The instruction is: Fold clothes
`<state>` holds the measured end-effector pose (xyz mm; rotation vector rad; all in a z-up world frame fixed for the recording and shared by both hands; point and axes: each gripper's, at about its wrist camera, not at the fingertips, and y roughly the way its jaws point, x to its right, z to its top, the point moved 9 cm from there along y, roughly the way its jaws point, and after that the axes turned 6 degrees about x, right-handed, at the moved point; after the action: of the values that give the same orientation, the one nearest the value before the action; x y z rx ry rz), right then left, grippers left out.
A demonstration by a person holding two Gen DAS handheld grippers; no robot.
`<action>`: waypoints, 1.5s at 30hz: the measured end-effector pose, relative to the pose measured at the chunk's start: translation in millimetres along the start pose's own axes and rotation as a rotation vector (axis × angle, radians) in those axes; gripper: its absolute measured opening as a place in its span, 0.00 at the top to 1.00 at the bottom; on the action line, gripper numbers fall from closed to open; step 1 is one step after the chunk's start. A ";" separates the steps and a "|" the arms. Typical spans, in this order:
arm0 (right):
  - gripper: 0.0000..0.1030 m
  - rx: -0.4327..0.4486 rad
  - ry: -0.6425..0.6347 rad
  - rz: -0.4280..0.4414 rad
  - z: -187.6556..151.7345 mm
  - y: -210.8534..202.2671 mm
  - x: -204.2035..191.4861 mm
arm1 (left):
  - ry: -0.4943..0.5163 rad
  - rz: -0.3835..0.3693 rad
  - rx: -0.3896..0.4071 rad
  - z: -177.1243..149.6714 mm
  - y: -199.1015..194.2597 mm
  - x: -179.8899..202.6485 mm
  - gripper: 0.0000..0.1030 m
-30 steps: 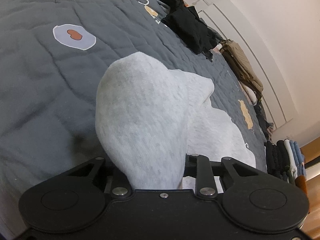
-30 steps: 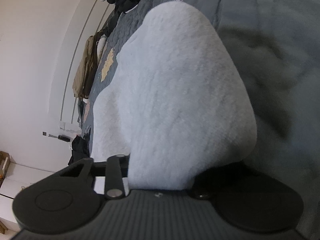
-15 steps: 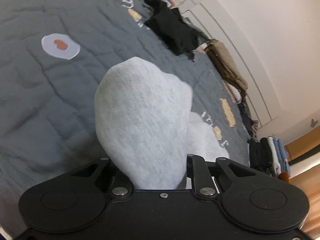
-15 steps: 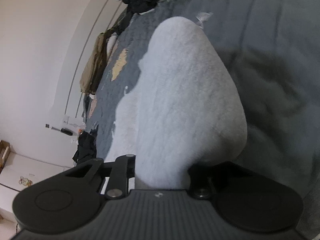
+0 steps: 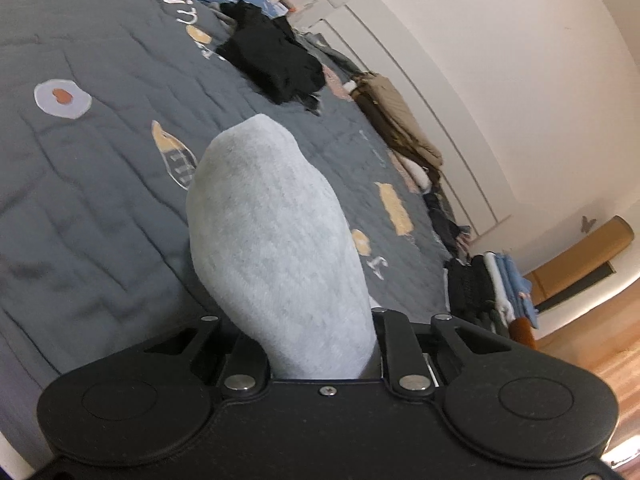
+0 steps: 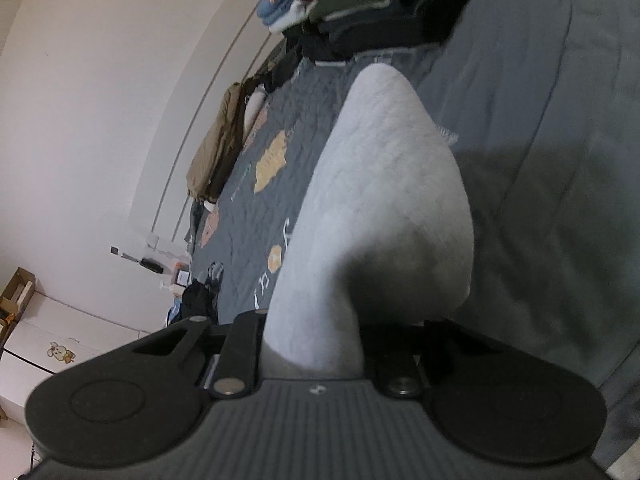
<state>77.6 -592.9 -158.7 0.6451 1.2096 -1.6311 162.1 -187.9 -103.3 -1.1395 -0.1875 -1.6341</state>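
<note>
A light grey fleece garment point(image 5: 276, 248) bulges up out of my left gripper point(image 5: 320, 344), which is shut on it; the cloth hides the fingertips. The same grey garment point(image 6: 384, 208) fills the middle of the right wrist view, where my right gripper point(image 6: 316, 344) is shut on another part of it. Both grippers hold the cloth raised above a dark grey quilted bedspread point(image 5: 80, 200) with small patterns. The rest of the garment is hidden behind the held folds.
A black garment point(image 5: 276, 64) lies crumpled on the far side of the bed. A tan garment point(image 5: 400, 132) lies along the wall edge. A stack of folded clothes point(image 5: 488, 284) sits at the bed's corner, seen also as the folded stack point(image 6: 352, 4). White wall and wooden floor lie beyond.
Both grippers have lifted the grey garment higher off the bedspread. The part lying on the bed has dropped out of view, and more of the quilt and room shows.
</note>
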 end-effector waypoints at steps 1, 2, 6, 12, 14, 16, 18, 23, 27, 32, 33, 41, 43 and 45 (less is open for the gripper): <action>0.83 0.005 -0.003 0.004 6.5 -6.9 2.8 | -0.002 -0.005 -0.001 -5.2 -1.7 4.6 0.83; 0.83 0.008 -0.007 0.007 12.7 -12.5 5.0 | -0.005 -0.009 -0.002 -10.9 -3.7 8.6 0.83; 0.84 0.013 -0.022 0.017 35.7 -28.7 10.5 | -0.022 -0.021 -0.009 -32.8 -10.1 23.8 0.83; 0.84 0.033 -0.034 0.030 77.5 -63.0 23.4 | -0.028 -0.051 -0.020 -69.9 -18.4 52.6 0.83; 0.84 0.041 -0.035 0.029 94.1 -74.3 30.2 | -0.029 -0.064 -0.027 -84.8 -18.2 65.5 0.83; 0.84 0.051 -0.036 0.029 111.9 -85.0 38.4 | -0.026 -0.074 -0.035 -100.1 -15.9 79.7 0.83; 0.84 0.060 -0.041 0.024 130.4 -95.1 47.8 | -0.023 -0.083 -0.044 -115.5 -13.0 94.3 0.83; 0.84 0.083 -0.052 0.016 176.8 -116.0 65.7 | -0.010 -0.104 -0.070 -151.4 -1.1 134.6 0.83; 0.84 0.119 -0.059 0.017 218.6 -135.7 78.5 | 0.001 -0.130 -0.098 -179.9 9.4 170.5 0.83; 0.84 0.186 -0.062 0.019 275.5 -162.7 88.0 | 0.029 -0.182 -0.140 -219.0 26.8 227.4 0.84; 0.84 0.200 -0.063 0.020 286.9 -168.2 89.2 | 0.037 -0.197 -0.142 -223.9 28.6 239.5 0.84; 0.84 0.318 -0.079 0.086 364.4 -216.6 97.3 | 0.121 -0.345 -0.129 -258.7 37.7 332.1 0.84; 0.84 0.346 -0.087 0.119 370.4 -225.1 108.8 | 0.155 -0.407 -0.100 -269.4 34.5 345.0 0.84; 0.84 0.370 -0.099 0.148 367.6 -230.2 127.3 | 0.183 -0.427 -0.097 -286.7 32.6 337.5 0.85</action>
<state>-135.6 -972.3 -36.4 0.8517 0.7743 -1.7526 38.6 -605.5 -16.9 -1.0621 -0.2476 -2.1350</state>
